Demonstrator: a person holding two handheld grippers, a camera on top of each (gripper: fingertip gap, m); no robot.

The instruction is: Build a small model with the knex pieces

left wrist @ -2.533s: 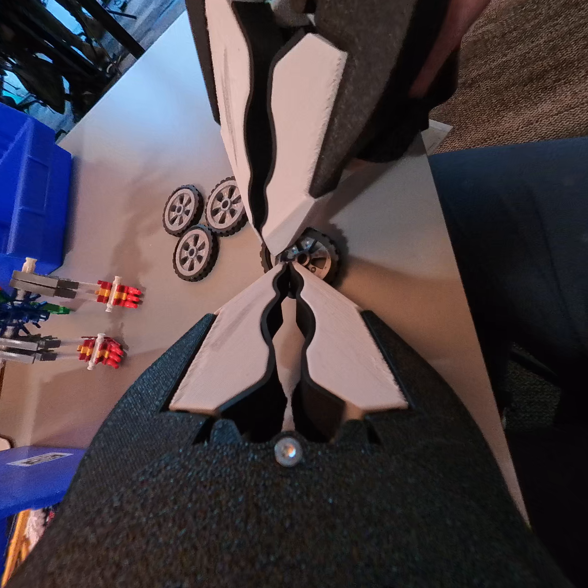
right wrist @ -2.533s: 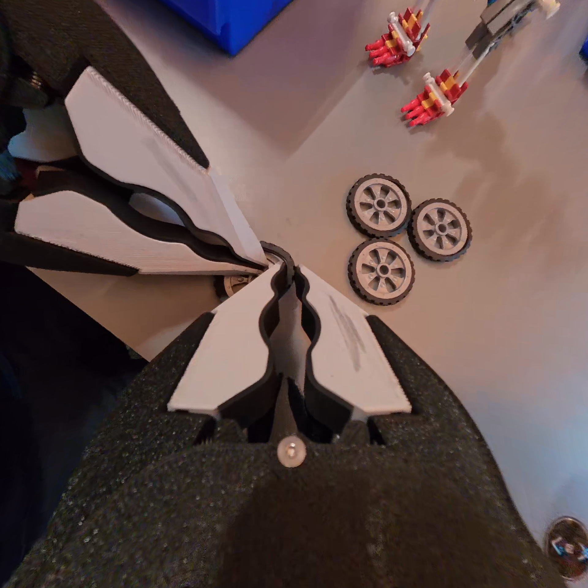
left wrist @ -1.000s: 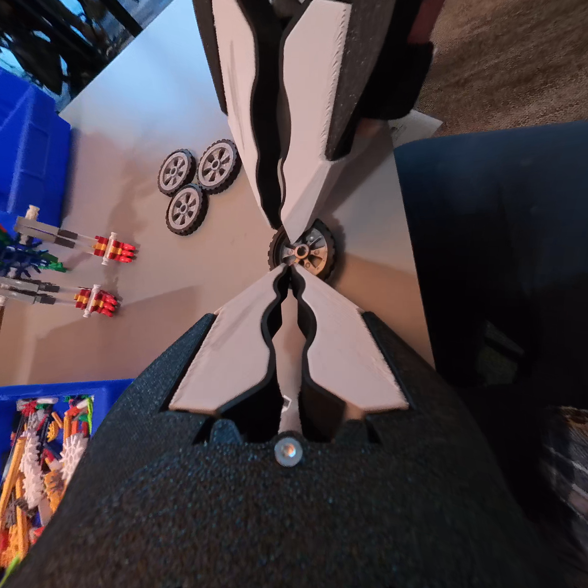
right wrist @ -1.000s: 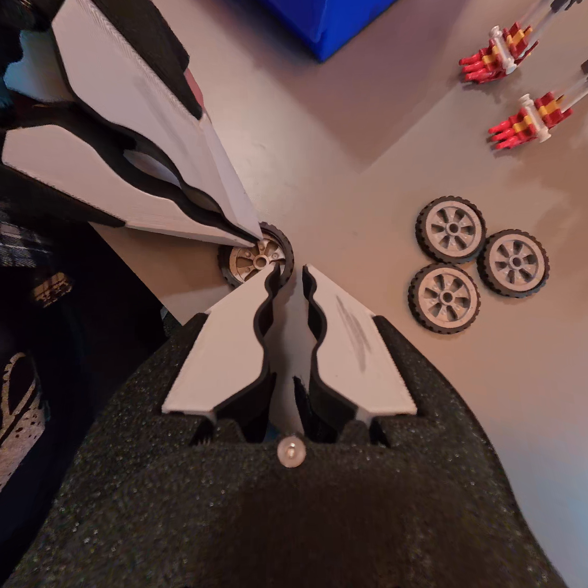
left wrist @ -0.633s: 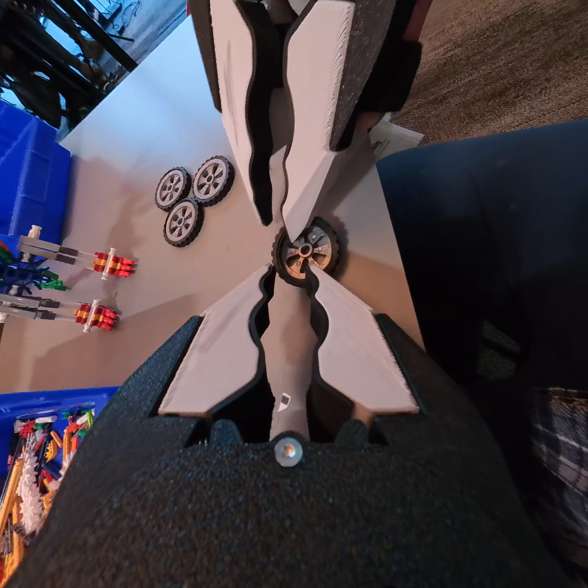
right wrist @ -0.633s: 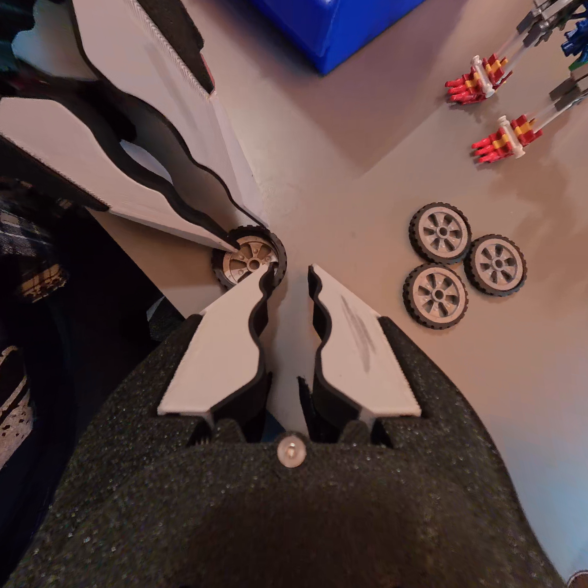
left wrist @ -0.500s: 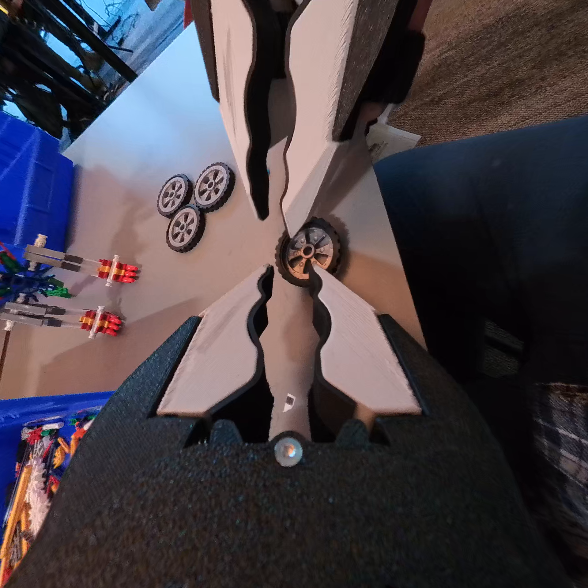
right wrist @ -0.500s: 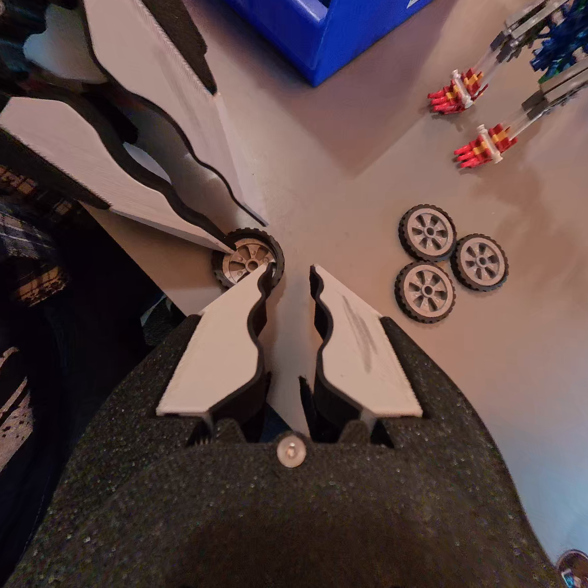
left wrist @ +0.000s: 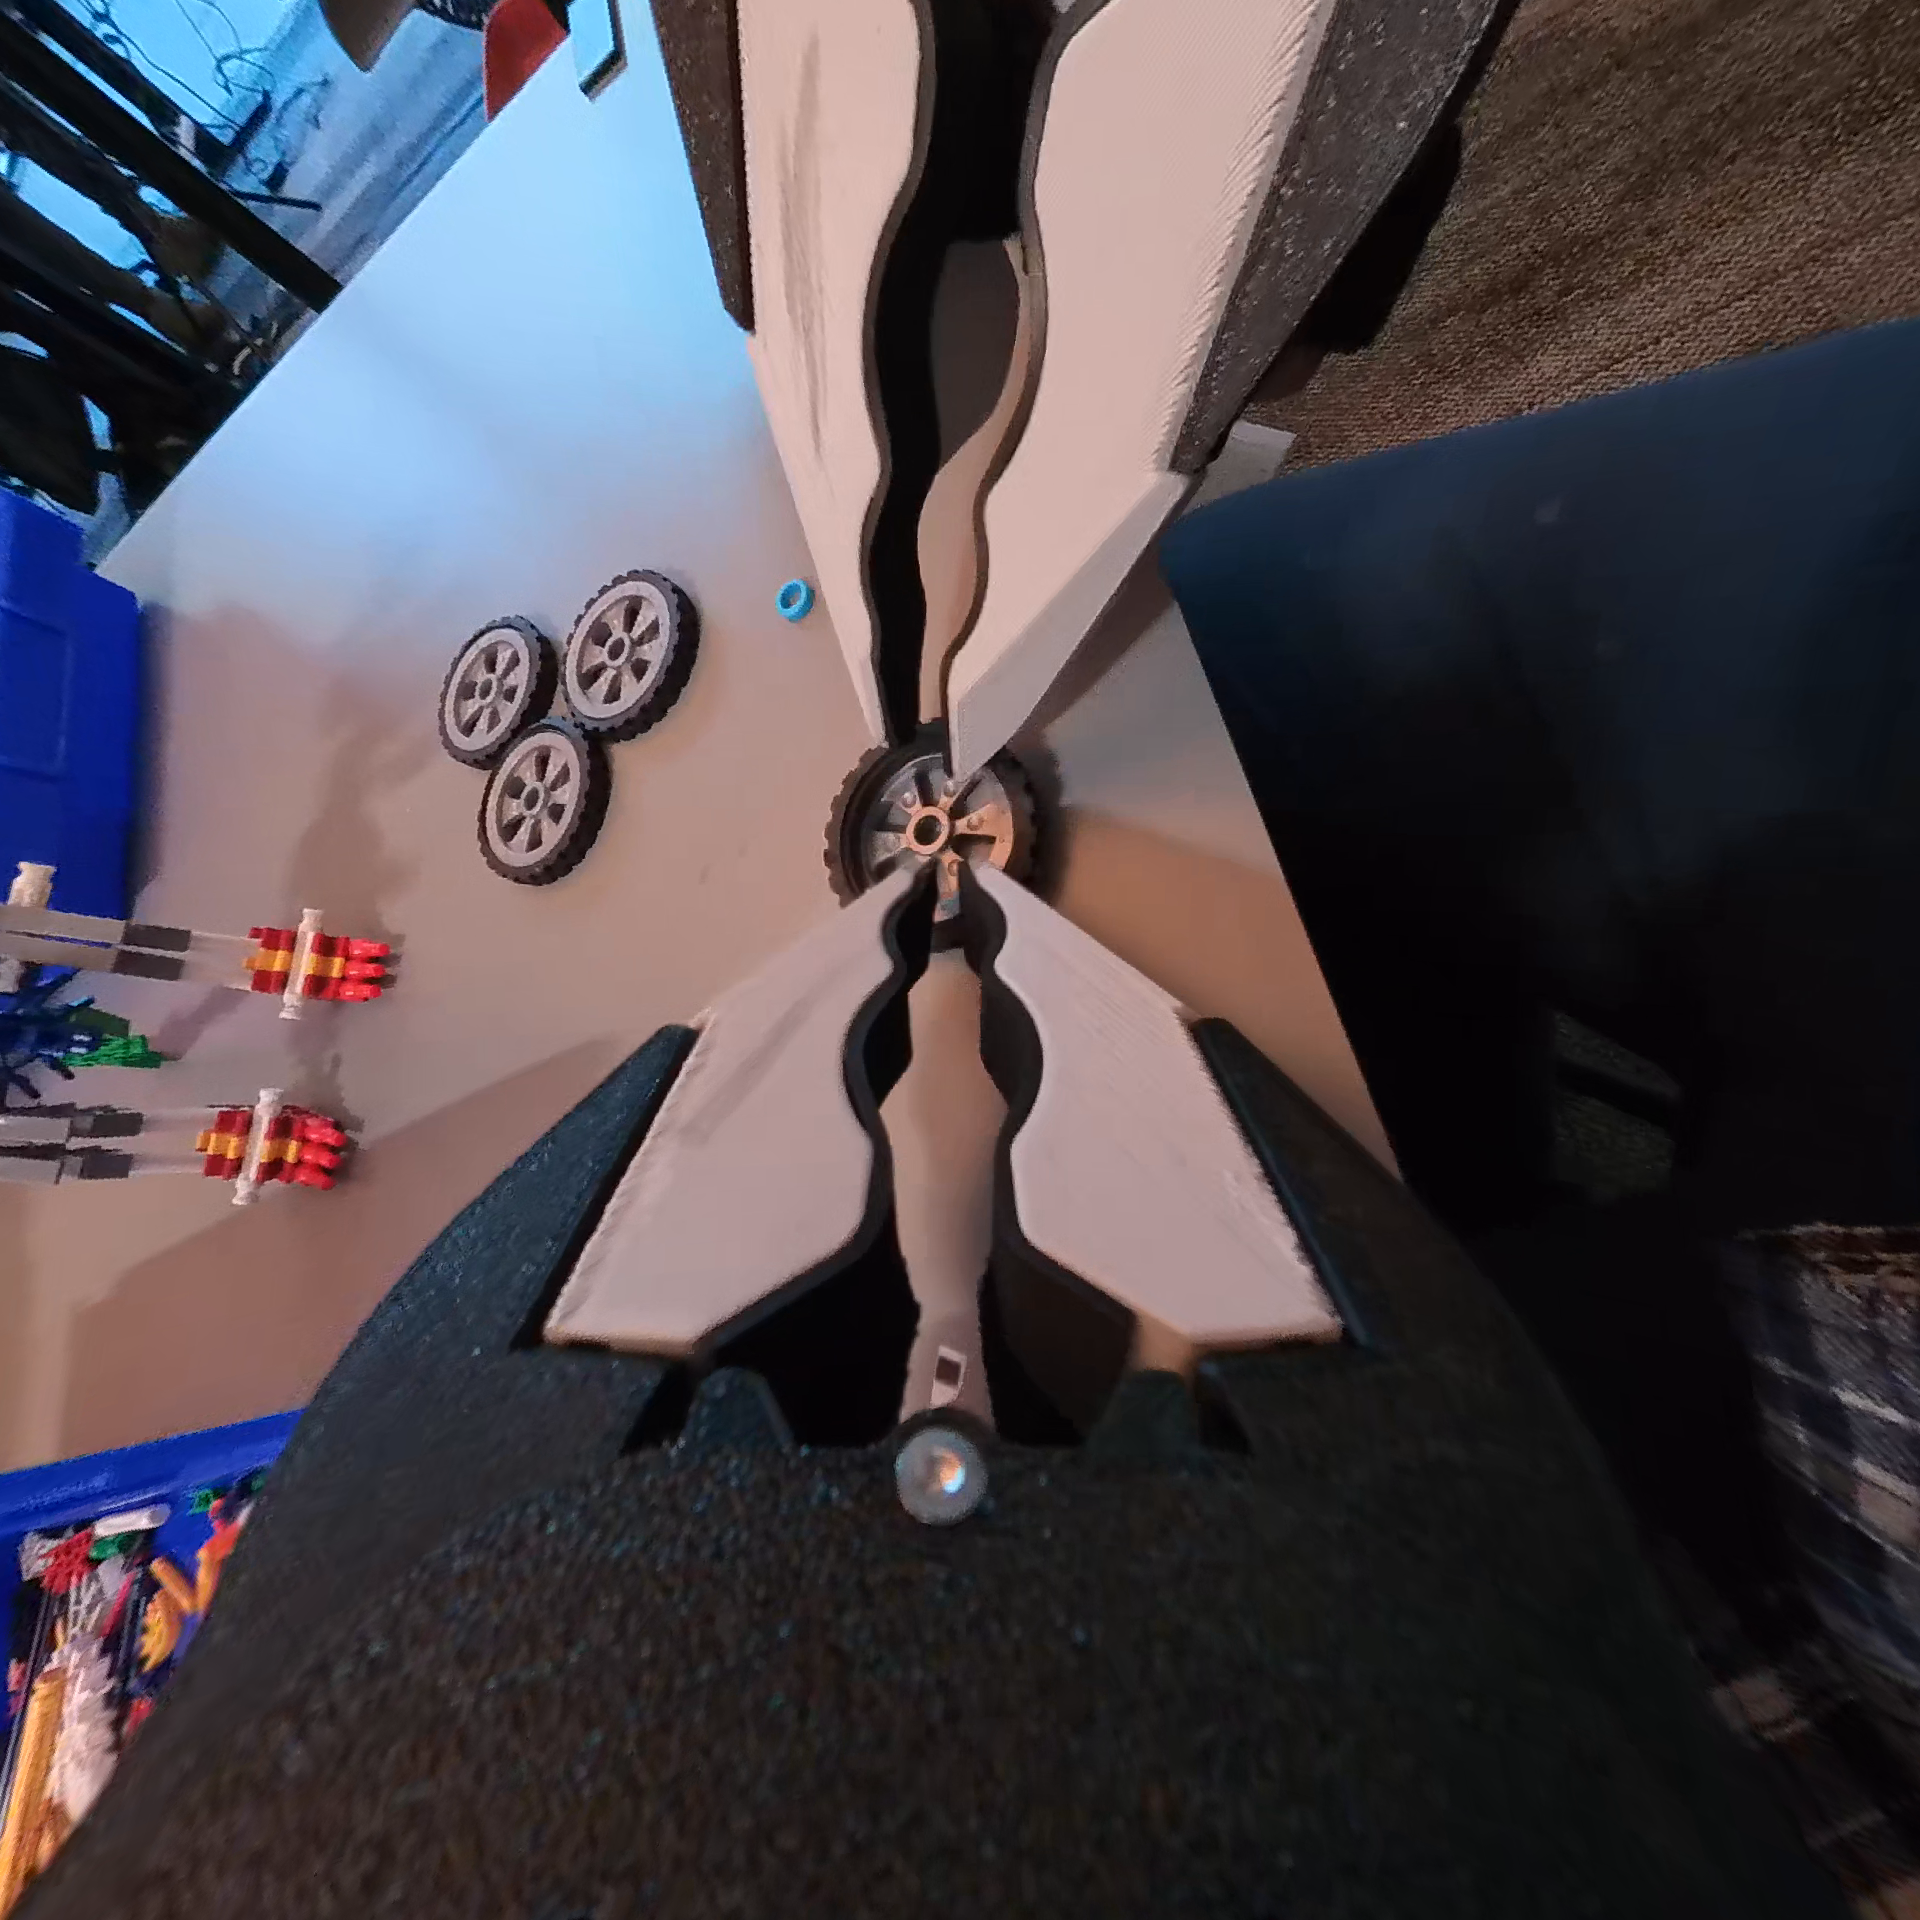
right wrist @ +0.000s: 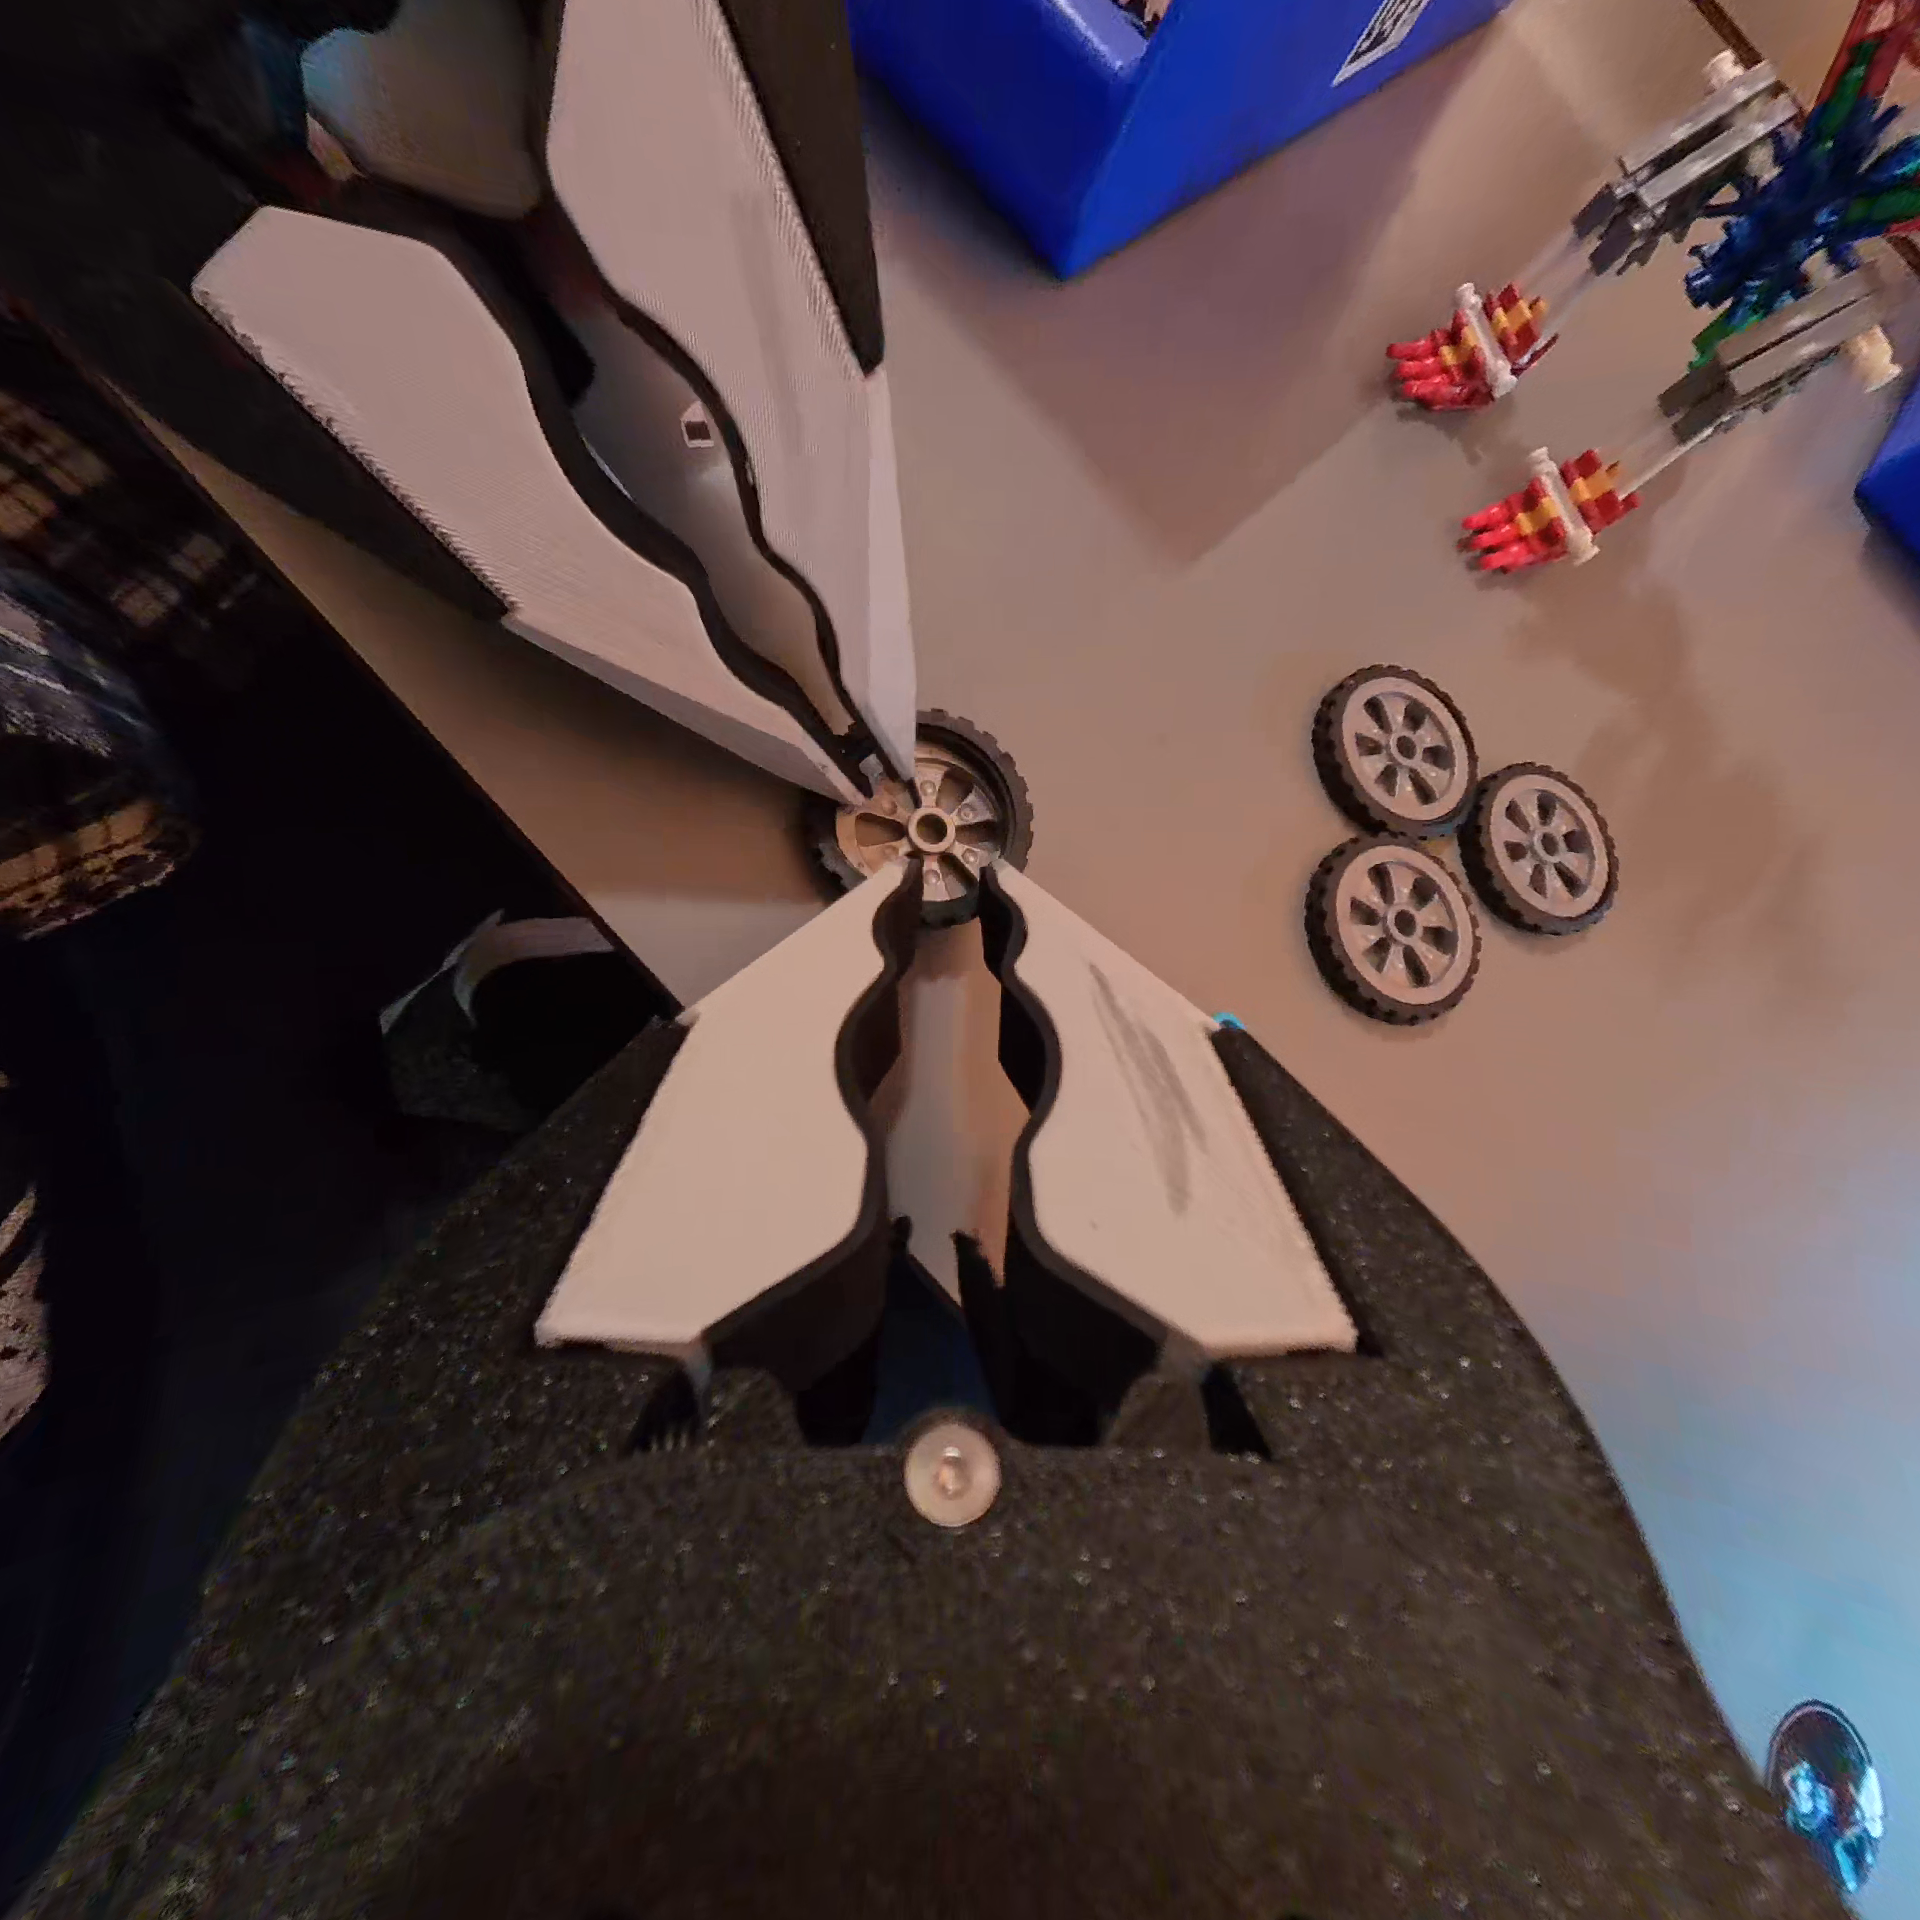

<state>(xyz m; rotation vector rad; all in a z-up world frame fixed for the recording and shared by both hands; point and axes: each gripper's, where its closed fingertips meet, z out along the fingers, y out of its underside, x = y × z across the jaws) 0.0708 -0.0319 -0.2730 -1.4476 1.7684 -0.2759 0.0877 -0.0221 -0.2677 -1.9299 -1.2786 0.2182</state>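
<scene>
We see the grey table (left wrist: pixel 436 436), blue bins (right wrist: pixel 1122 135) at its far side. Left gripper (left wrist: pixel 943 902) and right gripper (right wrist: pixel 940 883) meet tip to tip over one toy wheel (left wrist: pixel 935 826) near the table edge; each claw is narrowed onto its rim, slim gap showing. Three wheels (right wrist: pixel 1455 847) lie clustered well apart. Small blue ring (left wrist: pixel 795 600) sits nearby.

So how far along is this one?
Done: three wheels lie grouped flat on the table. In hand: the left tool and right tool appear to pinch a fourth wheel near the table edge. Left: it sits apart from the three.
</scene>
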